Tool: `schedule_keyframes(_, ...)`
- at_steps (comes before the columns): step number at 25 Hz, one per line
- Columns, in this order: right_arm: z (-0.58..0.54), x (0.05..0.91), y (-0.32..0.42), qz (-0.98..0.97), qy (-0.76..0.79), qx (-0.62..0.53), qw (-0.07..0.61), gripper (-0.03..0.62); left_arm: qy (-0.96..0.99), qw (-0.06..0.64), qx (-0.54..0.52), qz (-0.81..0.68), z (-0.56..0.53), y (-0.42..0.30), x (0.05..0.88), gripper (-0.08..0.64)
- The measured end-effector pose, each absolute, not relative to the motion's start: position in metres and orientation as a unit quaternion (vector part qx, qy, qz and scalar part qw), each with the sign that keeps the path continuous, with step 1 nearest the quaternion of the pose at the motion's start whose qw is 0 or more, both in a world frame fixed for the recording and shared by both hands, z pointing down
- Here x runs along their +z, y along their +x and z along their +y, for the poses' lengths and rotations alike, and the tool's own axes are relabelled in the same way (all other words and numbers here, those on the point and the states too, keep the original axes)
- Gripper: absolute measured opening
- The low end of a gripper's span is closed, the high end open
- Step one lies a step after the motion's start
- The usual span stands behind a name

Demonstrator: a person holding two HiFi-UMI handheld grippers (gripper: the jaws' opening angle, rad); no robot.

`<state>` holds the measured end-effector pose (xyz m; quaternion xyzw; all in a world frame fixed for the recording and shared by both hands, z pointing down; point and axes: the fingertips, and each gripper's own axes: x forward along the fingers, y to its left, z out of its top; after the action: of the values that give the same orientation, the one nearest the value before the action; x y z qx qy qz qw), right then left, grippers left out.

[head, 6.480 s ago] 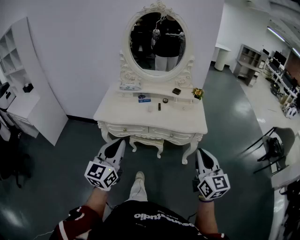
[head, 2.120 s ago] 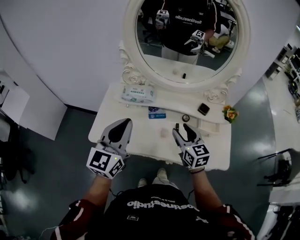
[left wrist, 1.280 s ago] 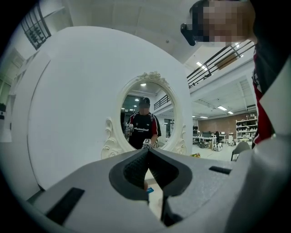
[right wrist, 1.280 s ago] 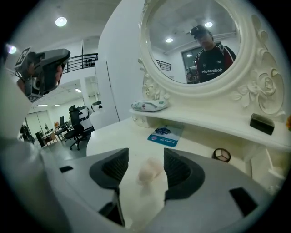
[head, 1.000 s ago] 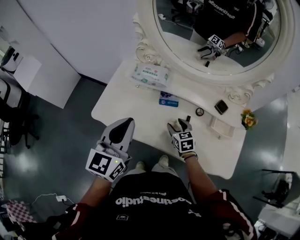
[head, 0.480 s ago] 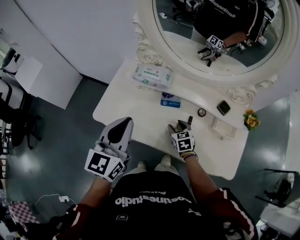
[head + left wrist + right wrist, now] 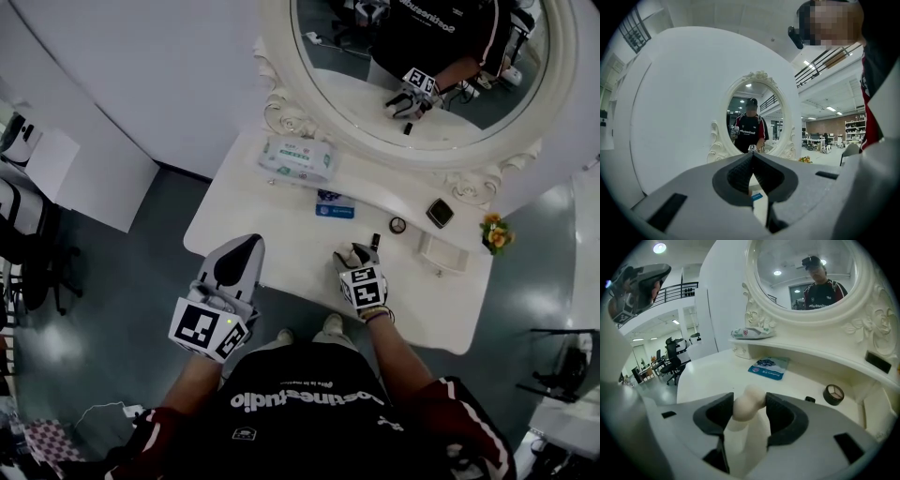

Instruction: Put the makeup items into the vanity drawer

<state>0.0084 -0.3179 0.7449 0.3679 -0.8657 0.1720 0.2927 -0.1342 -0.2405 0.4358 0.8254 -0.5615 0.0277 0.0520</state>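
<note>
A beige makeup sponge [image 7: 744,409] stands on the white vanity top [image 7: 246,217] between the pads of my right gripper [image 7: 750,405]. The jaws are closing and both pads touch the sponge's sides. In the head view the right gripper [image 7: 356,255] is at the middle of the tabletop, beside a black lipstick [image 7: 375,241]. Farther back lie a round tin [image 7: 833,393], a blue packet [image 7: 768,368] and a black square compact [image 7: 438,213]. My left gripper [image 7: 236,259] hangs shut and empty over the table's front left edge. No drawer is in view.
A pack of wipes [image 7: 293,157] lies on the shelf under the oval mirror [image 7: 422,66]. A small white tray [image 7: 439,251] and a flower ornament [image 7: 494,232] sit at the right. Dark floor surrounds the vanity, with white shelving at the left.
I walked up to the vanity. Over the last second the right gripper settled lower over the sponge by the lipstick. The left gripper has stayed at the front left edge.
</note>
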Motion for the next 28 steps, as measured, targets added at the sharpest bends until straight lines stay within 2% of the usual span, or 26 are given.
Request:
schedule_keyframes(14, -0.318, 0.673, 0.063, -0.851, 0.427, 0.149, 0.267, 0.221, 0.866, 0.043, -0.017, -0.498, -0.26, -0.087, 0.41, 0.005)
schedule_keyframes(28, -0.326, 0.632, 0.191, -0.8, 0.535, 0.144, 0.23, 0.221, 0.909, 0.047, -0.036, -0.413, -0.282, 0.007, 0.405, 0.005)
